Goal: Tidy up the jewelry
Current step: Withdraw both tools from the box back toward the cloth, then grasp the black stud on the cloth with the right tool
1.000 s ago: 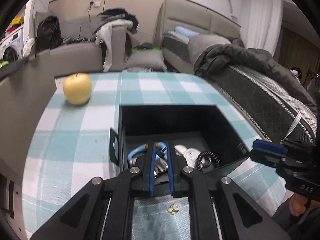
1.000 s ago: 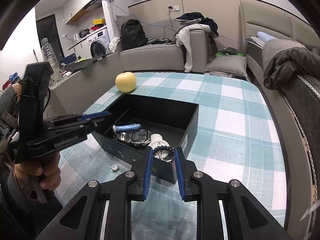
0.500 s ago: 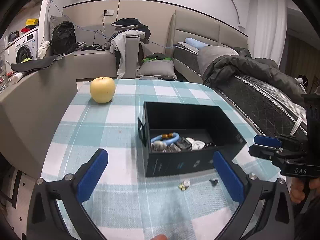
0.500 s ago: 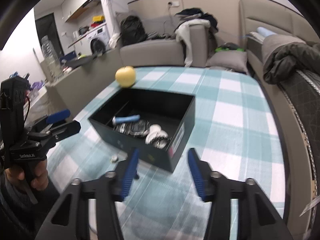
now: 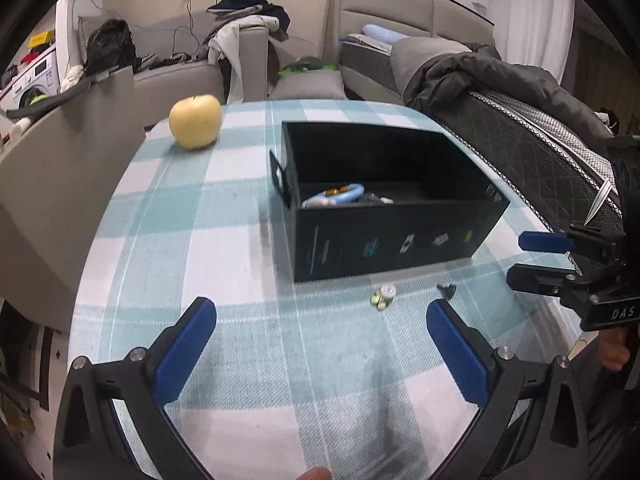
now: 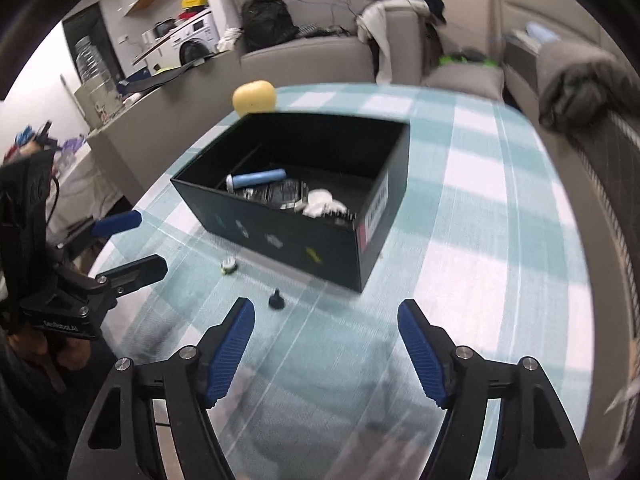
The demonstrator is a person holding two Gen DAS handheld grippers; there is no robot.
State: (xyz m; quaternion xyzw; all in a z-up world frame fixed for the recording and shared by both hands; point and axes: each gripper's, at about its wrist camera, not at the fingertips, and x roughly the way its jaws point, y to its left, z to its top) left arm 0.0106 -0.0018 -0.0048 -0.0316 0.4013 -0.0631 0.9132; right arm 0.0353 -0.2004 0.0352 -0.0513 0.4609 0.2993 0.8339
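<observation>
Left wrist view is showing the left gripper (image 5: 320, 328) hanging over the checked tablecloth (image 5: 192, 216) with its blue fingers (image 5: 184, 344) spread as wide as they go and nothing between them. Just ahead, the black box (image 5: 384, 240) is sitting open on the cloth, already holding several pieces: a light blue bangle (image 5: 334, 198) is lying against its near wall, and from the right wrist view a metal watch (image 6: 286, 194) and some white pieces (image 6: 320, 202) are resting beside it. Two small items are lying loose on the cloth in front of the box: a pale, greenish earring (image 5: 383, 297) and a small dark stud (image 5: 446, 290), near each other and just short of the box's front wall. The right gripper (image 6: 326, 328) is opening over the cloth, empty, with the dark stud (image 6: 276, 300) just ahead of its left finger. A yellow apple (image 5: 195, 120) is sitting well apart at the far side, seemingly no part of the job. By my reading, most of the sorting is done; what is left is picking up the two loose pieces and dropping them into the box, both tiny and likely fiddly to pinch.
</observation>
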